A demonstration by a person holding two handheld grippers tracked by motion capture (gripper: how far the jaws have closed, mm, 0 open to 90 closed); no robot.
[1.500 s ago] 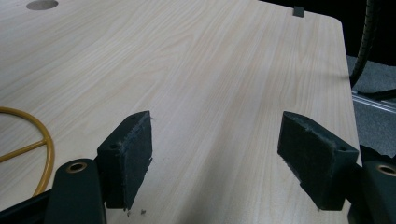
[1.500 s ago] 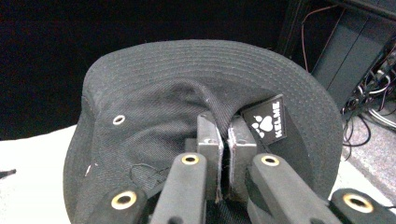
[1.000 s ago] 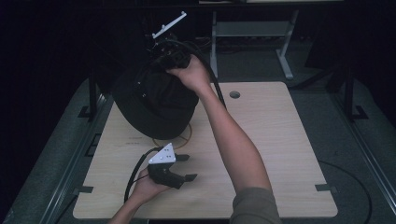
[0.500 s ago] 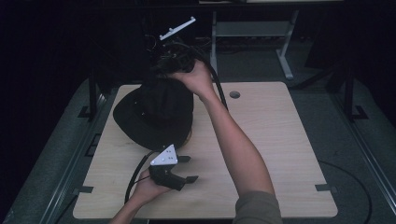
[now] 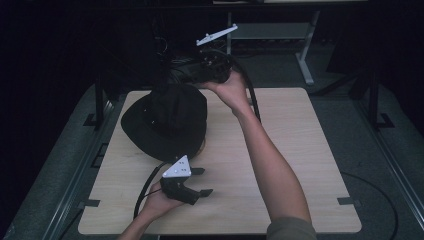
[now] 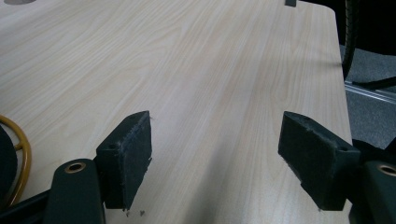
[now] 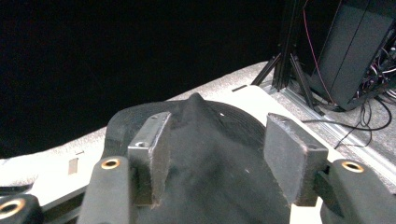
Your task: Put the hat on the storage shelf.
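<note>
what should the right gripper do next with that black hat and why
Probably close the right gripper on the black hat. In the right gripper view its jaws stand apart with the hat's raised crown fabric between them, so no firm pinch shows. The left gripper rests open over bare table near the front edge, away from the hat.

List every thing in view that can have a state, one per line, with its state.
black hat: on the table, crown peaked upward between the right gripper's jaws.
right gripper: jaws apart around the hat's crown; whether they pinch it is unclear.
left gripper: open, nothing between its jaws, low over the table.
</note>
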